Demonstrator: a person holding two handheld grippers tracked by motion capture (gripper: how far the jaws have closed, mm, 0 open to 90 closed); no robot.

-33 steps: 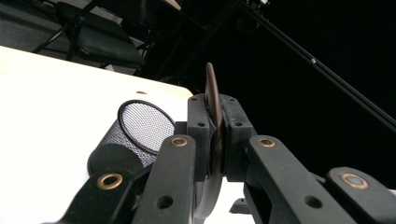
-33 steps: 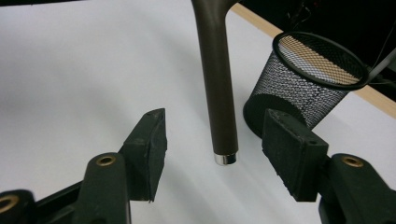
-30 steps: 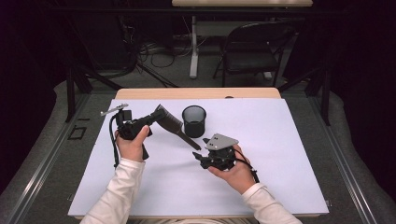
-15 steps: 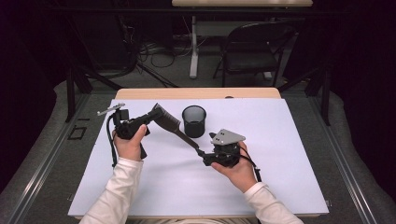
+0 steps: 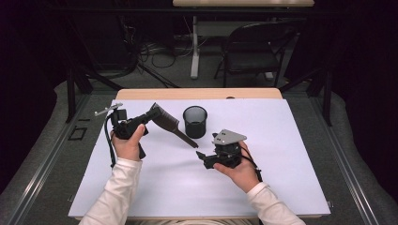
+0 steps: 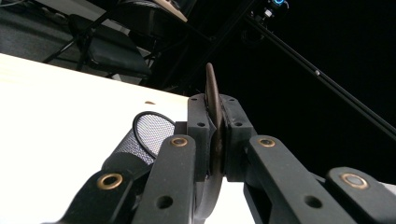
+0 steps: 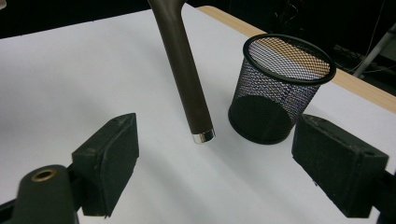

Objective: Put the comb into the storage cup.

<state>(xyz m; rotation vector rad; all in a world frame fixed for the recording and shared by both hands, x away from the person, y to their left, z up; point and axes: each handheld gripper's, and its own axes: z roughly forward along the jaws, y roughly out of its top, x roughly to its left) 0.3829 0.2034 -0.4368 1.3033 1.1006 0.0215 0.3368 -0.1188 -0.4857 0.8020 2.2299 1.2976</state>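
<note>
My left gripper (image 5: 149,117) is shut on the head of a dark brown hairbrush (image 5: 165,120), held above the table at the left. Its pads clamp the brush (image 6: 211,88) edge-on in the left gripper view. The handle (image 7: 183,70) slopes down toward my right gripper (image 5: 202,157). That gripper (image 7: 219,158) is open and its jaws have just been opening. The handle's silver-capped end hangs just ahead of the gap, and neither pad touches it. A black mesh cup (image 5: 195,122) stands upright behind the handle.
A white sheet (image 5: 281,154) covers the table, whose wooden far edge (image 5: 197,93) shows beyond it. The mesh cup (image 7: 280,88) stands just right of the handle's tip in the right gripper view. Past the table are a dark chair (image 5: 256,51) and floor cables.
My right gripper's jaws have spread off the handle's end and drawn back a little. The left gripper and the brush have kept still.
</note>
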